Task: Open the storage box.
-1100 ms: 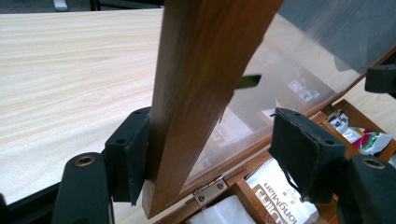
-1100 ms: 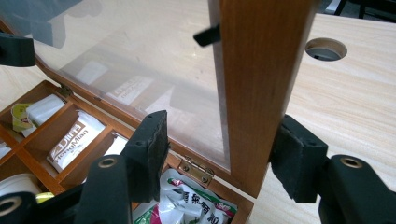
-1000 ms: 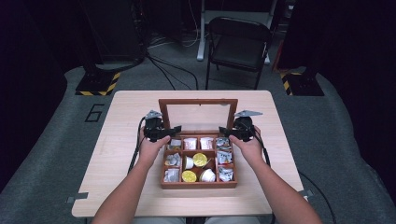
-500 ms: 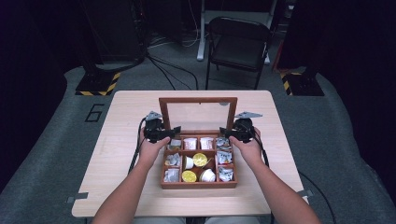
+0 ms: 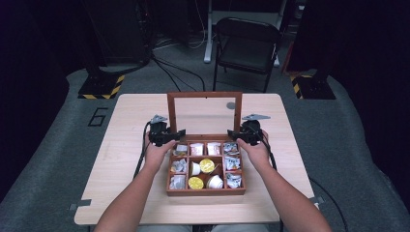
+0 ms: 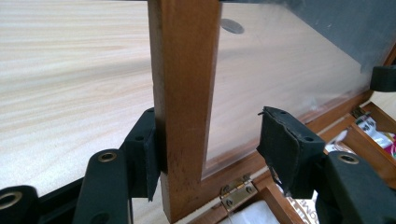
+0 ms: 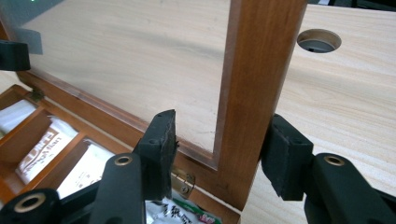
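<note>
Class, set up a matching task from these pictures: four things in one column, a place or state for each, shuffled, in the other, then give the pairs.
1. lid
2. folding chair
3. left gripper
4. yellow-topped cups

A. in the box's middle compartments
B. on the floor beyond the table
C. raised upright on its hinges
D. jaws astride the lid's side rail, open

Pairs: 1-C, 2-B, 3-D, 4-A

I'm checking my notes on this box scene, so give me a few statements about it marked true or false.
1. The box lid stands open. True.
2. Each gripper straddles a side rail of the lid. True: the left gripper and right gripper both have a rail between open jaws.
3. The lid panel is solid wood. False: it is see-through, framed in wood.
4. The box sits on the floor. False: it sits on the table.
5. A chair stands beyond the table. True.
</note>
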A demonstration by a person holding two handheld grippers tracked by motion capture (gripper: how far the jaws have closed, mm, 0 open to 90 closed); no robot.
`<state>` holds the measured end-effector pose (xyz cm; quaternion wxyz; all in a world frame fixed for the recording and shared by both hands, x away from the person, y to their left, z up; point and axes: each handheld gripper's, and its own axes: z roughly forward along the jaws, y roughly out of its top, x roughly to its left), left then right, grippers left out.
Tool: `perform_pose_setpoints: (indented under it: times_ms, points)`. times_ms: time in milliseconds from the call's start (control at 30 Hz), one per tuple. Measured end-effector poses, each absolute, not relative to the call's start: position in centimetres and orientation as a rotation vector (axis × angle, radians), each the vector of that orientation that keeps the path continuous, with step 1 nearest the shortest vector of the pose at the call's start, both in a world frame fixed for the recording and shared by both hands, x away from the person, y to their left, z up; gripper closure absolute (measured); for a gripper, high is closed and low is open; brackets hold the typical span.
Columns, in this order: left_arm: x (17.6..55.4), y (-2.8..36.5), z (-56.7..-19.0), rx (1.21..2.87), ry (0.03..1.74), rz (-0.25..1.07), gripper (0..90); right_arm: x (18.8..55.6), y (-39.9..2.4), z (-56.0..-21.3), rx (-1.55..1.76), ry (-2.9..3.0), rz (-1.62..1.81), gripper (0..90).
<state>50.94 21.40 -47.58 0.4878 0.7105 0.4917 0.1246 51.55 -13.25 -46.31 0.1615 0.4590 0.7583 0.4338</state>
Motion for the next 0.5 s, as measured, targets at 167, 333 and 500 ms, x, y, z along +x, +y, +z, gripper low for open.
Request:
perform_pose_setpoints:
  times_ms: [167,333,500]
  points:
    - [51.07,21.59,-47.70,1.722,1.219,0.294,42.8,51.91,-12.92,-46.32,1.335,2.170,1.225,47.4]
    - [51.25,21.58,-47.83,1.722,1.224,0.293,42.9,52.10,-12.72,-46.32,1.355,2.169,1.218,47.0]
    - [51.56,21.58,-48.02,1.721,1.222,0.291,42.9,52.23,-12.77,-46.42,1.371,2.169,1.214,47.0]
